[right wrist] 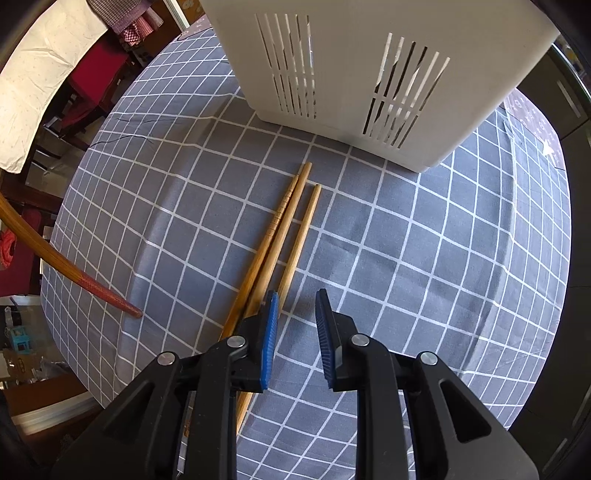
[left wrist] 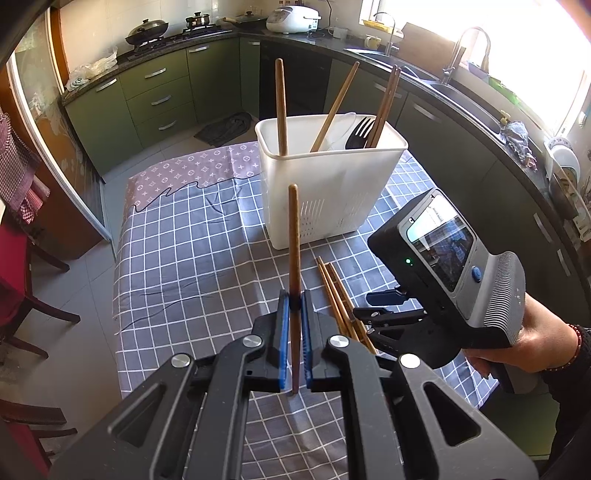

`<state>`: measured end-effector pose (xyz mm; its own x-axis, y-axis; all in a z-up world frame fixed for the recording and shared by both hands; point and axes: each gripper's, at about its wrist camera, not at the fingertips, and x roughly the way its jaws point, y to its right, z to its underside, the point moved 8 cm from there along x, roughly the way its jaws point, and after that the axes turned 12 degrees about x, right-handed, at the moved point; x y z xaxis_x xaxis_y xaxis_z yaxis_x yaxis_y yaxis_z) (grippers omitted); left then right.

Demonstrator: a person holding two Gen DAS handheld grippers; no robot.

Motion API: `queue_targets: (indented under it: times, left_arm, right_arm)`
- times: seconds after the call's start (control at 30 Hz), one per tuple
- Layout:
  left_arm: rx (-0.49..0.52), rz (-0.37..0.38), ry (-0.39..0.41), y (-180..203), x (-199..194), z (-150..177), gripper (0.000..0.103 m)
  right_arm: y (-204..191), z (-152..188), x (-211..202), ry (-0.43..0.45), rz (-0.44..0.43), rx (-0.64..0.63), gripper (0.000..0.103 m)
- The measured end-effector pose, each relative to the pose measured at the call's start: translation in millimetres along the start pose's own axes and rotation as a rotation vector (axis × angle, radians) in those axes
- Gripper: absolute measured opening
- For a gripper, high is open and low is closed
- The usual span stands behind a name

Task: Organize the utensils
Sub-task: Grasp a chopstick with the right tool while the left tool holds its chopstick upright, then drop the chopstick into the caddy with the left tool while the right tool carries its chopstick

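My left gripper [left wrist: 294, 295] is shut on a brown chopstick [left wrist: 293, 236] and holds it upright above the checked tablecloth, in front of the white utensil holder [left wrist: 325, 184]. The holder has several chopsticks, a black fork [left wrist: 360, 131] and a white utensil in it. My right gripper [right wrist: 295, 299] is open and empty, low over three chopsticks [right wrist: 284, 229] lying on the cloth; its left finger [right wrist: 271, 317] is over them. They also show in the left wrist view [left wrist: 338, 299]. The held chopstick's tip [right wrist: 110, 295] shows at left in the right wrist view. The holder's slotted wall [right wrist: 354, 74] stands just beyond.
The table is covered by a grey checked cloth [left wrist: 192, 258], with its edges to the left and near. Green kitchen cabinets [left wrist: 162, 96], a stove with pans, a rice cooker [left wrist: 291, 18] and a sink [left wrist: 458, 88] ring the room. Red chairs [left wrist: 22, 295] stand at the left.
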<state>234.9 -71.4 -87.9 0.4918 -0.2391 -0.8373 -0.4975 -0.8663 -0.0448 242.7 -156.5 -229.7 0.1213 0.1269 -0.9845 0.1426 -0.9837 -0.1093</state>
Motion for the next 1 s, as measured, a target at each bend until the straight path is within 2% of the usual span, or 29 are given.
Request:
queue_targets:
  times: [0.2, 0.37, 0.43, 0.67, 0.83, 1.0]
  left_arm:
    - [0.001, -0.002, -0.003, 0, 0, 1, 0.006]
    - [0.003, -0.001, -0.004, -1, -1, 2, 0.006]
    - [0.003, -0.001, -0.004, -1, -1, 2, 0.006]
    - [0.017, 0.000, -0.004, 2, -4, 2, 0.006]
    - [0.021, -0.002, -0.004, 2, -4, 1, 0.006]
    - [0.020, -0.004, 0.003, 2, -7, 0, 0.006]
  right_arm:
    - [-13, 2, 6, -0.004, 0.026, -0.033, 0.021]
    - [-20, 1, 10, 0.006, 0.063, -0.047, 0.016]
    - [-21, 1, 11, 0.008, 0.065, -0.049, 0.011]
    - [-9, 3, 3, 0.026, 0.035, -0.048, 0.007]
    - [5, 1, -46, 0.145, -0.028, -0.026, 0.007]
    - [8, 9, -115, 0.330, -0.093, -0.019, 0.007]
